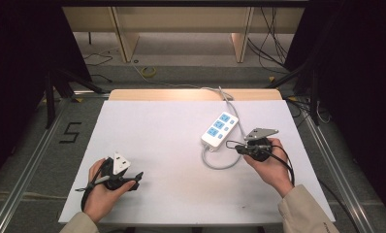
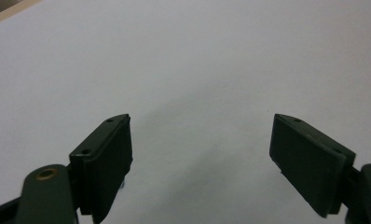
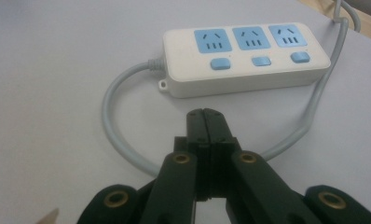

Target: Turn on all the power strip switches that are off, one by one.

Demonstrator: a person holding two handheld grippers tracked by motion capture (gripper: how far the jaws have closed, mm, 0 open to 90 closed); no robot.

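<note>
A white power strip (image 1: 221, 129) with three blue sockets and blue switches lies on the right half of the white table top (image 1: 171, 145). Its grey cable (image 1: 215, 164) loops out of its near end and runs back along its right side. My right gripper (image 1: 231, 144) is shut, empty, and points at the strip's near end from the right. In the right gripper view the strip (image 3: 244, 58) lies just beyond the shut right gripper (image 3: 205, 114), with the cable (image 3: 111, 126) curving around it. My left gripper (image 1: 138, 177) rests open at the near left; the left gripper (image 2: 200, 140) has bare table between its jaws.
The grey cable (image 1: 228, 97) leaves over the table's far wooden edge (image 1: 196, 93). On the floor beyond lie cables and a yellow coil (image 1: 149, 72). Dark stands flank the table on both sides.
</note>
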